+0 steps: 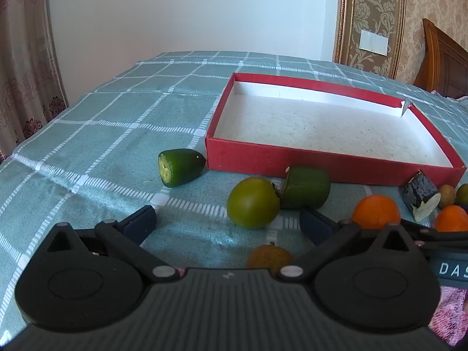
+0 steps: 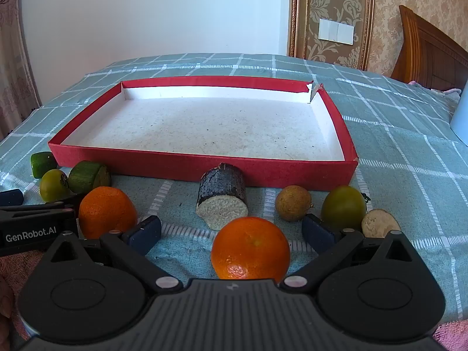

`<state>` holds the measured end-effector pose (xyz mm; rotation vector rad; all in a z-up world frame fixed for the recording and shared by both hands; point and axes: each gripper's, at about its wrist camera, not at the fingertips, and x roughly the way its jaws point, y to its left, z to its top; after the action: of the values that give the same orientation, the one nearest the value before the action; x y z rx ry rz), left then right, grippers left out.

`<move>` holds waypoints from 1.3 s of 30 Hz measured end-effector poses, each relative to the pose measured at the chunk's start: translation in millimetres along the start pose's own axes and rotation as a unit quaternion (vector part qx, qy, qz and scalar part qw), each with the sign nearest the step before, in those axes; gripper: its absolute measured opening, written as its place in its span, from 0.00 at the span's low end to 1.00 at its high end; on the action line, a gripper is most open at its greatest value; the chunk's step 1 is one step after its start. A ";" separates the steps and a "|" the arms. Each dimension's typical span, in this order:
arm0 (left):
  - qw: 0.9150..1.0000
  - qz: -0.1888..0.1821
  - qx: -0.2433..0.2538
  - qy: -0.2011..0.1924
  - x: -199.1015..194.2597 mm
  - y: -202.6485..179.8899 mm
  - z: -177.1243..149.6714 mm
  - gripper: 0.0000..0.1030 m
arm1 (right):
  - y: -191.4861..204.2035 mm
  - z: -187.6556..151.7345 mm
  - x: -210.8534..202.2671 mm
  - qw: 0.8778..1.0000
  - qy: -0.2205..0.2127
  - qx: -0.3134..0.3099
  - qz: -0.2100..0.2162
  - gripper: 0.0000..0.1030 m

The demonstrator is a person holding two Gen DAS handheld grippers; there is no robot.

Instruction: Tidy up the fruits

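A shallow red box (image 2: 201,165) with a speckled white floor lies on a teal checked bedspread (image 2: 409,152); its far right corner is torn. Fruits sit in a loose row along its near wall. In the right wrist view, a dark-skinned cut piece (image 2: 223,196) stands at centre, just before the wall, with a brown longan (image 2: 293,203) and a green fruit (image 2: 343,206) to its right. A pale cut piece (image 2: 380,222) at lower right is partly hidden by the tong arm. The right gripper (image 2: 231,229) is released, jaws wide, with an orange (image 2: 250,251) between them, untouched. The left gripper (image 1: 228,222) is likewise spread; a green round fruit (image 1: 253,201) lies just beyond its tips, and a brown fruit (image 1: 269,257) is half hidden by its body.
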<state>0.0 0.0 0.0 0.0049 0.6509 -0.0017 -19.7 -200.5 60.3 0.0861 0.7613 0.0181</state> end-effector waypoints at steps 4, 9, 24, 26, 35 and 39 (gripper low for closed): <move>1.000 0.000 0.000 0.000 0.0 0.0 0.1 1.00 | 0.2 0.0 0.1 1.000 0.000 0.000 0.000 1.00; 1.000 0.000 0.001 0.000 -0.4 -0.1 -0.2 1.00 | 0.1 -0.1 0.0 1.000 0.000 0.000 0.000 1.00; 1.000 -0.001 0.003 0.002 -1.4 -0.1 -0.1 1.00 | 1.3 -1.1 0.4 1.000 -0.001 0.000 -0.001 1.00; 1.000 0.000 0.002 0.004 -1.0 -0.7 0.7 1.00 | 1.0 -1.1 0.5 1.000 -0.001 0.000 -0.002 1.00; 1.000 0.000 0.002 0.016 0.0 -0.2 1.8 1.00 | 1.0 -1.4 0.8 1.000 -0.002 0.000 -0.002 1.00; 1.000 0.001 0.002 0.015 -0.9 -0.5 1.2 1.00 | 0.9 -1.5 0.9 1.000 -0.002 0.000 -0.002 1.00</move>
<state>0.0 -0.5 1.5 0.0095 0.6816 -0.0010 -20.1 -199.5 58.6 0.0844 0.7571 0.0137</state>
